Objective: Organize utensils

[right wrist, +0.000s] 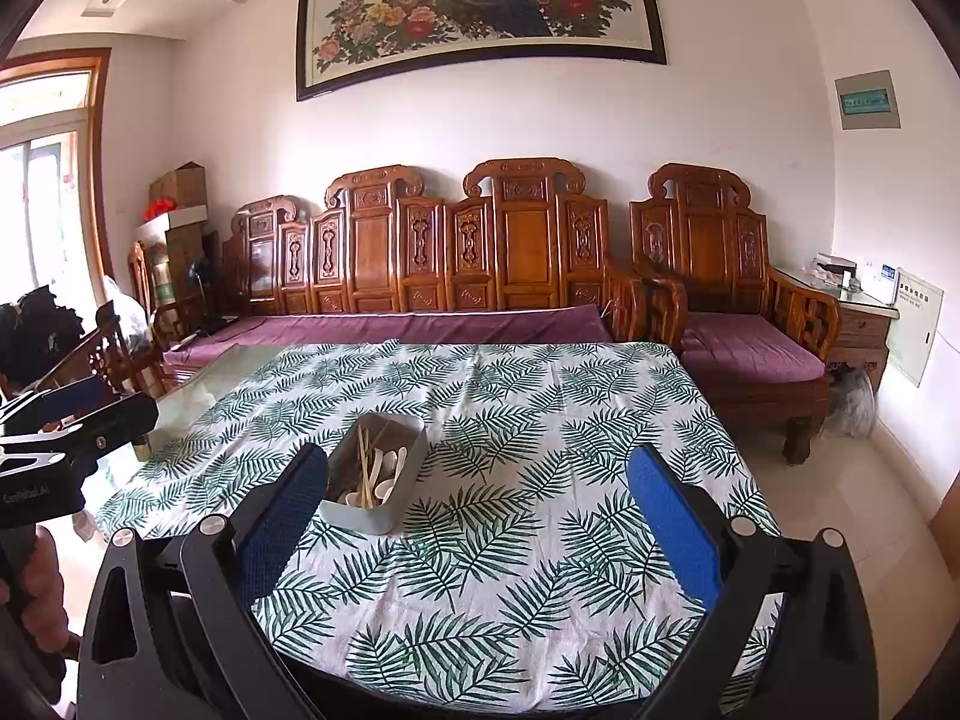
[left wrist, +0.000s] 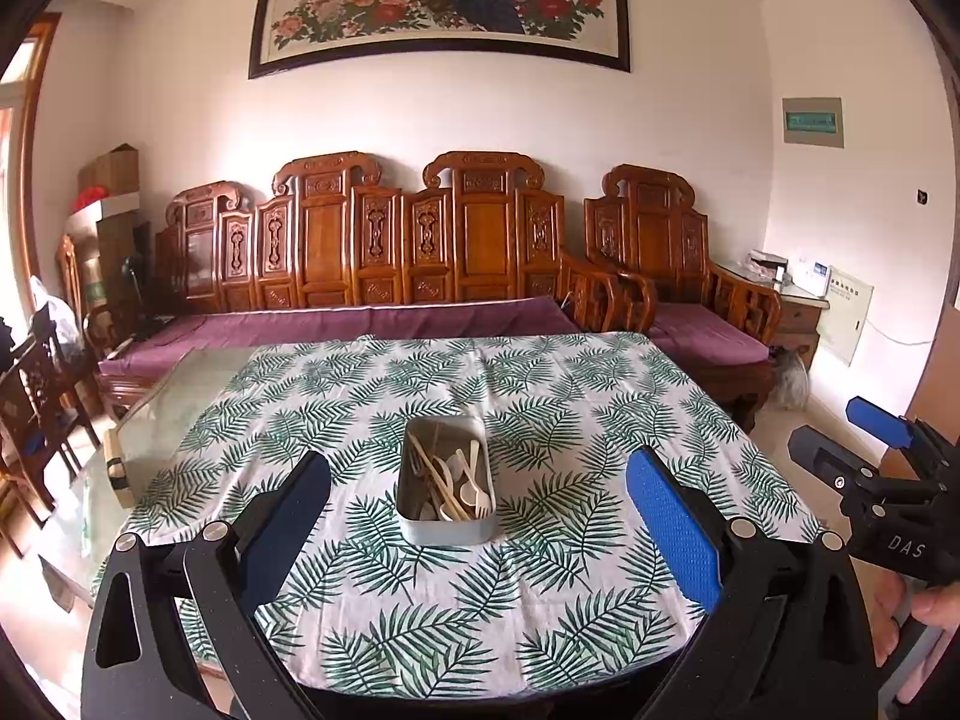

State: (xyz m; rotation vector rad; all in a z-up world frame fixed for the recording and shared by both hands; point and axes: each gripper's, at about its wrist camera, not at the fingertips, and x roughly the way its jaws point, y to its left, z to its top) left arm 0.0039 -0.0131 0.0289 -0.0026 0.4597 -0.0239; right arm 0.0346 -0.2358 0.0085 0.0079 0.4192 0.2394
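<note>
Okay, grey bin mid-table on leaf-print cloth, white plastic spoons, fork, chopsticks jumbled inside. My left gripper gaping wide, empty, bin at 12 o'clock. My right gripper also spread, empty, bin at 11 o'clock.

Table, leaf cloth, tin.
</note>
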